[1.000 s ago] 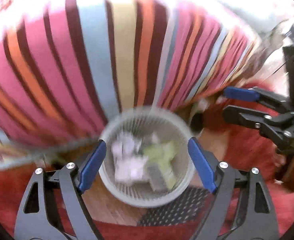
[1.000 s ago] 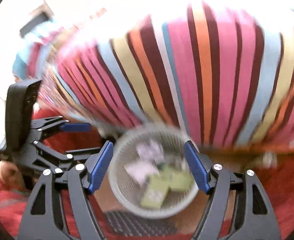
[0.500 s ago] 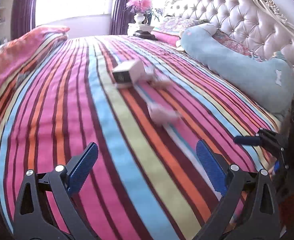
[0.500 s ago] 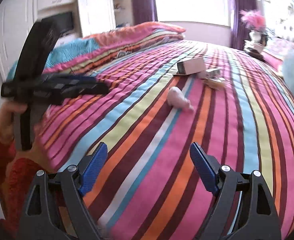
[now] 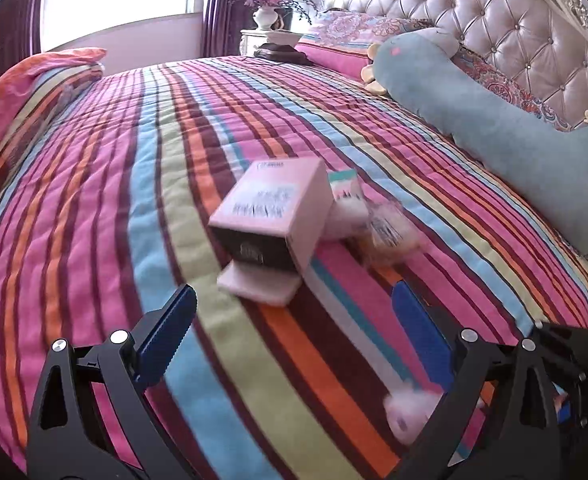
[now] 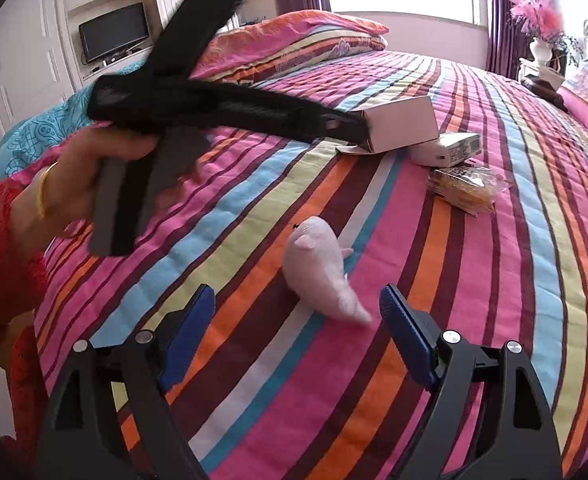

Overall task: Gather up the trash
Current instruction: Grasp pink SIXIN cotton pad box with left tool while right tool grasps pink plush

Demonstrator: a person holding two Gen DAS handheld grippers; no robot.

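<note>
An open, seemingly empty box [image 5: 271, 216] is seen on the striped bed [image 5: 93, 200], both grippers [image 5: 294, 336] [image 6: 298, 328] angled downward, fingers spread, nothing pinched.

Quilted striped cloth bedspread [image 5: 141, 208], matt cardboard box [image 5: 269, 216], crinkly clear plastic wrapper [image 6: 468, 188], fuzzy plush toy [image 6: 322, 272], tufted glossy headboard [image 5: 506, 28]

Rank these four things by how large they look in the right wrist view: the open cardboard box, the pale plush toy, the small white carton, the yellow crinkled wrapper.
1. Open cardboard box.
2. Pale plush toy, though it lies nearest the camera, so this is unsure.
3. Yellow crinkled wrapper and small white carton look alike.
</note>
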